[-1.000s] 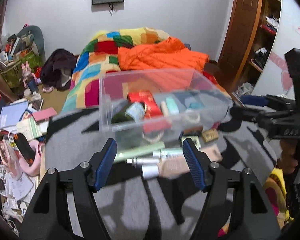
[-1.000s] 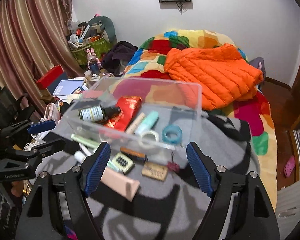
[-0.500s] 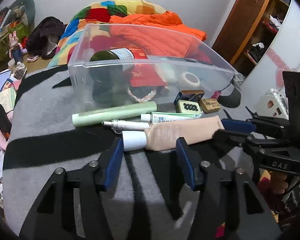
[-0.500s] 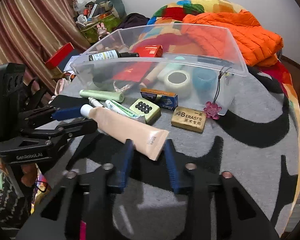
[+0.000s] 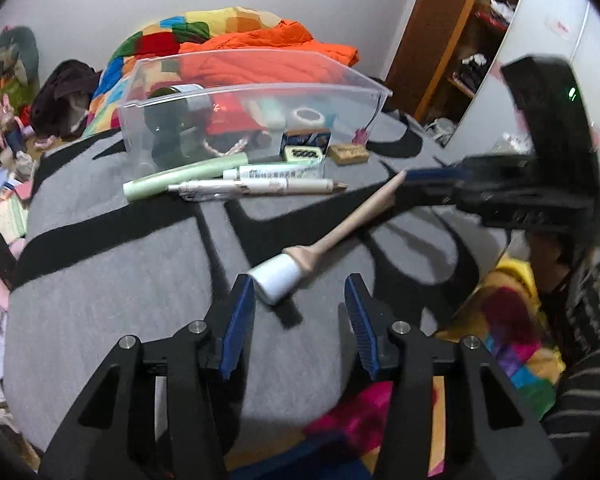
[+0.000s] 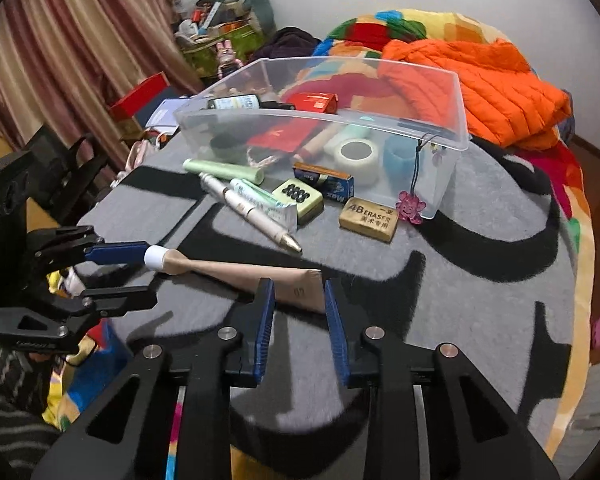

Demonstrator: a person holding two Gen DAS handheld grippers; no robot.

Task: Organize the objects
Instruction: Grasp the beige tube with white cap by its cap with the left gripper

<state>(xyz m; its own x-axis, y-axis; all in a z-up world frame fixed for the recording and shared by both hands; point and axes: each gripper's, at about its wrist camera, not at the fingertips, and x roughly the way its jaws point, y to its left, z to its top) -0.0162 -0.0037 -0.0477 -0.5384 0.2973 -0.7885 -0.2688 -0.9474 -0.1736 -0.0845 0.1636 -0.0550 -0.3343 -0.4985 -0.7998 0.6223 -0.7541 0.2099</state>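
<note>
From the left wrist: left gripper (image 5: 299, 304) half open and closing, white cap of the beige tube (image 5: 342, 234) between the blue pads, touching the left pad only, not yet squeezed. Much free grey-and-black blanket (image 5: 112, 280) left of the tube, its near edge just under the fingers. Far end of the tube hidden in the blurred right gripper (image 5: 428, 184). Clear plastic bin (image 5: 256, 92) behind, holding a dark bottle, red packet and tape roll, seen dimly through the wall. From the right wrist: right gripper (image 6: 299, 300) nearly closed, pads pressed on the flat crimped end of the beige tube (image 6: 240, 270), lifted off the blanket (image 6: 460, 280). Open room right of the tube. Green tube (image 6: 222, 170), pen (image 6: 252, 214), 4B eraser (image 6: 368, 218) lying before the bin (image 6: 456, 136). Left gripper (image 6: 136, 270) at the cap.
</note>
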